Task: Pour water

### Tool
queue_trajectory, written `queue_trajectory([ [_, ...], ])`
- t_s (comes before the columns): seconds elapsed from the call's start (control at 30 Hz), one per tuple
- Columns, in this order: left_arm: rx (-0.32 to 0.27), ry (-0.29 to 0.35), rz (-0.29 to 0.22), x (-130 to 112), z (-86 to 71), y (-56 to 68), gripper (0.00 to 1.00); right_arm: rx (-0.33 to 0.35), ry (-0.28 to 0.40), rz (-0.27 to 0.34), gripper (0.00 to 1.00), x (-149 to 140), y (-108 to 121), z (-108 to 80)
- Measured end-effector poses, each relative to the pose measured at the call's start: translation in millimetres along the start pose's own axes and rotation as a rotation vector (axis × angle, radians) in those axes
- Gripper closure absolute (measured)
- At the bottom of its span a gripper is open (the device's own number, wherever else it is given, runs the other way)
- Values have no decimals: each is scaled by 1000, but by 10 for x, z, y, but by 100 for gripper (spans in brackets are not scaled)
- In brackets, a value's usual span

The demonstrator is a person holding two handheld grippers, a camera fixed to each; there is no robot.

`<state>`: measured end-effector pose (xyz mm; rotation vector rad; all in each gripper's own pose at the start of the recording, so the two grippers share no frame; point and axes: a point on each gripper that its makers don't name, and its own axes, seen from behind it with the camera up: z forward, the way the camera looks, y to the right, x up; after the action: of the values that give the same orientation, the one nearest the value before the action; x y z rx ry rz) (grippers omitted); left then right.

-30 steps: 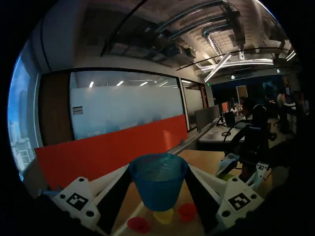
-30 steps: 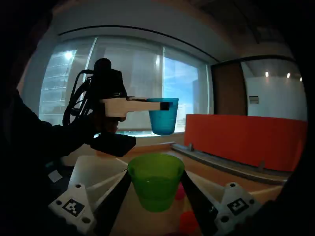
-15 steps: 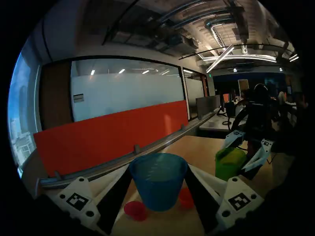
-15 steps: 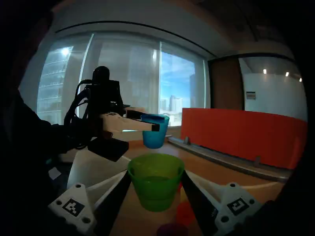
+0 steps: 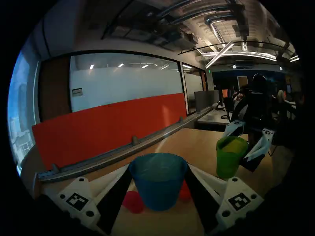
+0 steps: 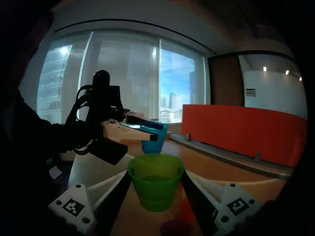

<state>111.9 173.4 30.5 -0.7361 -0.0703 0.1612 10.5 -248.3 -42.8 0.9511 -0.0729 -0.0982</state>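
Cups in both grippers, water check

The left gripper (image 5: 158, 177) has its two fingers pressed on either side of a blue cup (image 5: 158, 189), held up over the near part of a wooden table (image 5: 197, 145). The cup is see-through-ish plastic. It's honestly hard to tell how much is in it from the left gripper view; nothing is spilling over the rim. From the right gripper view, that blue cup looks a bit tilted, and it sits farther off and to the left.

The right gripper (image 6: 156, 177) is pinching a green cup (image 6: 156, 189) the same way, one finger on each side. A darker line shows inside the wall, so it looks like some water sits in the lower part. In the left gripper view the green cup hangs off to the far right, above the table and well apart from the blue one.

Count: two big cups (one blue, one green) and two grippers. Two small red cups (image 5: 133, 201) sit on the table just under the blue cup, one on each side of it. The right gripper view also has a blurry purple thing (image 6: 171, 227) down near the bottom edge. An orange panel (image 5: 106, 126) runs along the far side of the table.
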Motion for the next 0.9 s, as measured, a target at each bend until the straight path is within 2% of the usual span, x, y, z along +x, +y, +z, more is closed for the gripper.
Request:
queue_trajectory([
  [0.47, -19, -89, 3, -403, 17, 63, 12, 29, -65, 2, 10, -230, -133, 44],
  [0.9, -49, -185, 58, -699, 17, 124, 11, 54, -113, 25, 9, -406, -159, 71],
])
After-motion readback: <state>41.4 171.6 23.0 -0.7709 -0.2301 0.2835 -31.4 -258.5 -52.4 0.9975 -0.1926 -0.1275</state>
